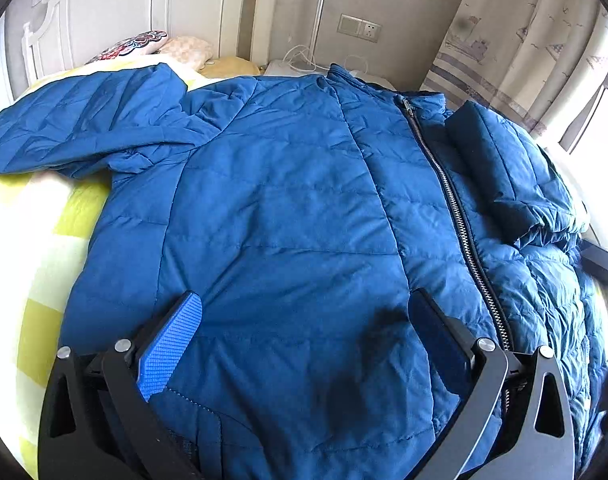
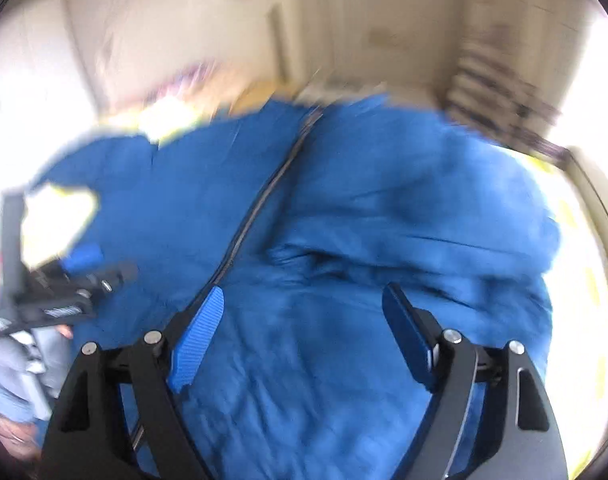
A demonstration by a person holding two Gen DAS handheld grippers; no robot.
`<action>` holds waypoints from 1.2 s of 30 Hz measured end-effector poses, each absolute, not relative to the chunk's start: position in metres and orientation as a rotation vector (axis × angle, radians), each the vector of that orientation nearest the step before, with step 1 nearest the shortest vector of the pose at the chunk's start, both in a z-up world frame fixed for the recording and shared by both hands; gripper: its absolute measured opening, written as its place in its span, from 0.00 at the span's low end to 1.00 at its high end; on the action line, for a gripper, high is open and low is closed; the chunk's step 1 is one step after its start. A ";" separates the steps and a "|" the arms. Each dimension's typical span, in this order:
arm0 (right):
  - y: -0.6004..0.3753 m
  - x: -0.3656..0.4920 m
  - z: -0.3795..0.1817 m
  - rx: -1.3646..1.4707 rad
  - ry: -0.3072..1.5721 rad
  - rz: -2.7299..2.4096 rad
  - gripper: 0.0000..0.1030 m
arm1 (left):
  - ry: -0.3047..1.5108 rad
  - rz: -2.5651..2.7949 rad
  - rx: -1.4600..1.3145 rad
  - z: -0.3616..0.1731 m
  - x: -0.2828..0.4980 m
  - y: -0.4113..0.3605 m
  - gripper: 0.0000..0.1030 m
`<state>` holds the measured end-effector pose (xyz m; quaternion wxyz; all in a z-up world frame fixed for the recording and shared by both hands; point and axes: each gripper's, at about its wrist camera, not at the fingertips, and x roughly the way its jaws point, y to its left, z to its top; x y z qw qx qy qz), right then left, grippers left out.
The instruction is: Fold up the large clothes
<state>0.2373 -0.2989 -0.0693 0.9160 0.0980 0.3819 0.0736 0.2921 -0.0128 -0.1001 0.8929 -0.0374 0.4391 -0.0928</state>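
- Nearest, the left hand-held gripper [image 1: 304, 336] hangs over the lower front of the blue puffer jacket [image 1: 287, 208], its jaws wide apart with only flat quilted cloth between them and nothing pinched.
- The right hand-held gripper [image 2: 304, 316] also stands with its jaws apart over the jacket's hem area; its view is smeared by motion, so whether a pad brushes the cloth cannot be told.
- In the right wrist view the left hand-held gripper shows at nine o'clock, just beside the jacket's edge.
- The jacket lies face up on the bed [image 1: 51, 248], which has a yellow-and-white striped cover. The zipper [image 1: 452, 208] runs from about five o'clock near the left jaws up to one o'clock at the collar, and that line is the garment's long axis.
- The right sleeve [image 1: 504, 168] is already folded in over the chest, at two o'clock of the left jaws.
- Farther off, the left sleeve [image 1: 83, 120] stretches out flat toward ten o'clock. Judging by this, the left hand is the nearer one for bringing it across.
- Farthest, pillows [image 1: 151, 44] sit by the headboard at eleven o'clock.
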 end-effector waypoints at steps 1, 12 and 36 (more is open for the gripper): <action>-0.327 0.230 -0.066 0.279 0.749 0.107 0.78 | 0.912 -0.187 -0.068 -0.100 0.292 -0.015 0.96; -0.414 0.270 -0.085 0.538 0.691 -0.049 0.24 | 0.901 -0.176 -0.052 -0.100 0.291 -0.016 0.96; -0.311 0.299 -0.063 0.092 0.728 0.003 0.58 | 0.817 -0.185 -0.259 -0.091 0.283 0.018 0.96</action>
